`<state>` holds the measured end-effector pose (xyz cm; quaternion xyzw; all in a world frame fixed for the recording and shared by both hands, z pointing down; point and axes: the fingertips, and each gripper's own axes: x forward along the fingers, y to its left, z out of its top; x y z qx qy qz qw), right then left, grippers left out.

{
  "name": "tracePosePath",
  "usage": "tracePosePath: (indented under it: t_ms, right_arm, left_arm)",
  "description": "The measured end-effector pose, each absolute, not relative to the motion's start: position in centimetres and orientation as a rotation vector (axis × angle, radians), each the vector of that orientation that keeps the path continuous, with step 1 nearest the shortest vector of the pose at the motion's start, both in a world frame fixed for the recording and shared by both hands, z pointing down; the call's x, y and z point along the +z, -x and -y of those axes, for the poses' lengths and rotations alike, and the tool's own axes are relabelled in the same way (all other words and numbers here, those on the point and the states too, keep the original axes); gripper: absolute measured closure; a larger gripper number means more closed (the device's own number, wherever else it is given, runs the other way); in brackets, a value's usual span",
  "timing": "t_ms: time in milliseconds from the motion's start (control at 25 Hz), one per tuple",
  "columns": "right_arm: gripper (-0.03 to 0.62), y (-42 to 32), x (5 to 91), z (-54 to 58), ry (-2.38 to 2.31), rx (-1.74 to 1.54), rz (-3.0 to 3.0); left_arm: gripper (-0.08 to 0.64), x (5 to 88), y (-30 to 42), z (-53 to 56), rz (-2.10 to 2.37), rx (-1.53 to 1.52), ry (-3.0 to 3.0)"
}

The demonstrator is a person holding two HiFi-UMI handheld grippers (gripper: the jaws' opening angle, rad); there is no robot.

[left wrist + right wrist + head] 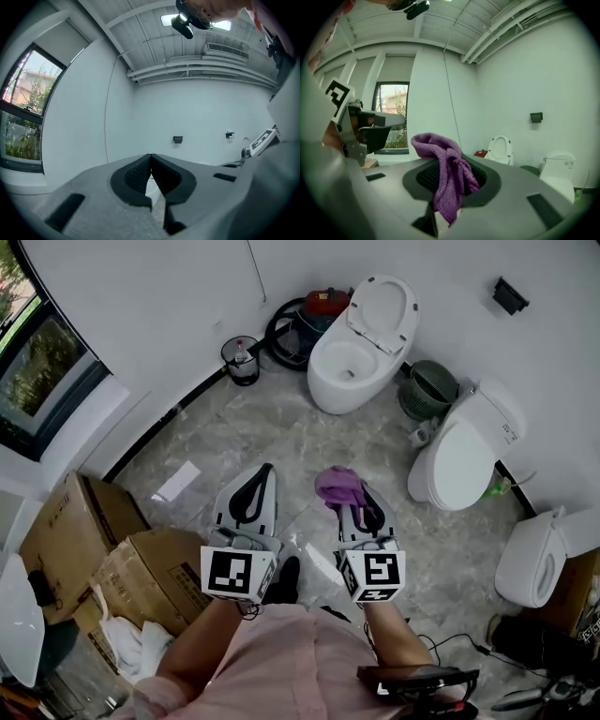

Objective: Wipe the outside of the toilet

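Note:
A white toilet with its lid raised stands against the far wall; in the right gripper view this toilet shows small and far ahead. My right gripper is shut on a purple cloth, which bunches over the jaw tips and hangs down as a purple cloth in its own view. My left gripper is beside it to the left, shut with nothing in it, pointing up at the wall in the left gripper view. Both grippers are well short of the toilet.
A second toilet with closed lid stands at the right, another white fixture beyond it. A green basket, a small wire bin, a vacuum with hose line the wall. Cardboard boxes sit at left.

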<state>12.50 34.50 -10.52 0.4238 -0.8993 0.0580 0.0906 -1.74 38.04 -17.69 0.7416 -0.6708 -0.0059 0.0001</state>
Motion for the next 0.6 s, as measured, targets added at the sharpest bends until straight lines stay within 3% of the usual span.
tracePosePath:
  t_ms: [600]
  right_arm:
    - [0.494, -12.6, -10.8, -24.8, -1.393, 0.150, 2.638]
  left_arm:
    - [0.552, -16.5, 1.3, -28.0, 1.978, 0.029, -2.413]
